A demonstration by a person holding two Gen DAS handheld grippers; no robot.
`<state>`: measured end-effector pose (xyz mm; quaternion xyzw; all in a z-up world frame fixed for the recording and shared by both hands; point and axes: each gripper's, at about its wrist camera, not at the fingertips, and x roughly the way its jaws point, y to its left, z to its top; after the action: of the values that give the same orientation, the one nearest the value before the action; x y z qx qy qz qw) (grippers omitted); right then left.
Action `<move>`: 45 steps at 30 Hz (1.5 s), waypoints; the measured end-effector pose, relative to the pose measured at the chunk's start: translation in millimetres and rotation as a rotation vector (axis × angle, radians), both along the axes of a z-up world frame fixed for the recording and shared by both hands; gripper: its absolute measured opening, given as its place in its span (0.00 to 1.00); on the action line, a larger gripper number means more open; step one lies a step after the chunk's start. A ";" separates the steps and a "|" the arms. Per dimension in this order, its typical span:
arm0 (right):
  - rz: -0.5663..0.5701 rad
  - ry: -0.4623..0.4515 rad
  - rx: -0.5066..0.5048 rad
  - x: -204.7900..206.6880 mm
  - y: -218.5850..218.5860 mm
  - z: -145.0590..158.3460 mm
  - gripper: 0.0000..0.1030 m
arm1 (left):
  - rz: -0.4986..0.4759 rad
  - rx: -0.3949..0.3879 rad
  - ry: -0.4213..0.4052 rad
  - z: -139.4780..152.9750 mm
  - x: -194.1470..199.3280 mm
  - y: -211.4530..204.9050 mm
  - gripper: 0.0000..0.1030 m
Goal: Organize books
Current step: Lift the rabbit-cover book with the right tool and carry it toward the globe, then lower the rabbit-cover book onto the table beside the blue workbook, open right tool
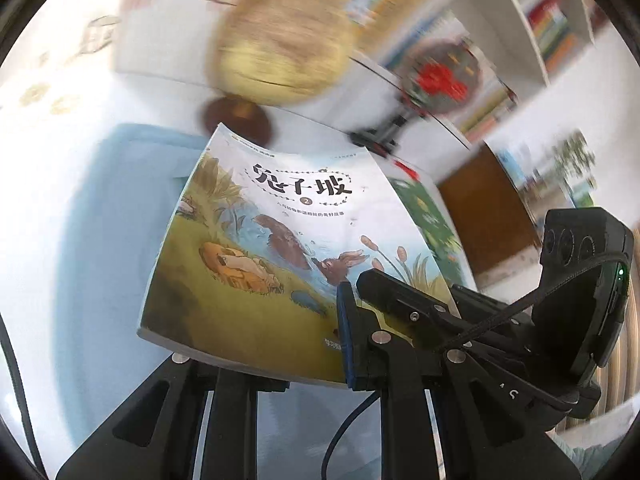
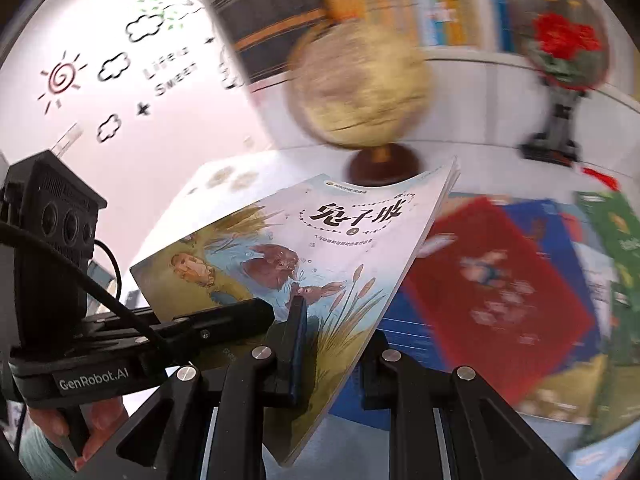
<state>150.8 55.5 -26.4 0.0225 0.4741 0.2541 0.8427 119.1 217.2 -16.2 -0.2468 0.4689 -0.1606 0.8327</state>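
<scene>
Both grippers clamp one illustrated rabbit picture book (image 1: 280, 248).
Left gripper (image 1: 344, 344) and right gripper (image 2: 316, 344) are closed on its near edge, a blurred tan globe (image 2: 356, 84) beyond.

Your left wrist view looks along its fingers from close behind the illustrated rabbit-story paperback (image 1: 276, 248), facing the blurred beige globe (image 1: 280, 40). Your right wrist view shares that book (image 2: 304, 264) and globe (image 2: 356, 88), equally close.

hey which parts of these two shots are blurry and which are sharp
Left wrist view: the rabbit book is sharp, while the globe and shelves smear with motion. Right wrist view: the same book is crisp; the globe and red book are blurred.
</scene>
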 end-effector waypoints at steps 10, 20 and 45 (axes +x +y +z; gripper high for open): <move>0.128 0.082 0.024 14.5 141.6 -56.9 0.18 | 0.180 0.013 0.051 -52.0 -22.6 113.6 0.15; 0.115 0.200 0.045 31.4 173.7 -111.3 0.19 | 0.217 -0.011 0.212 -100.7 -40.6 147.1 0.32; 0.055 0.279 -0.053 -16.2 88.0 -97.9 0.53 | 0.166 0.128 0.191 -68.9 -29.3 108.1 0.31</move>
<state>134.5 143.5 -124.3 0.0223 0.5938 0.2588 0.7615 89.8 325.2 -85.1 -0.2453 0.5334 -0.0367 0.8087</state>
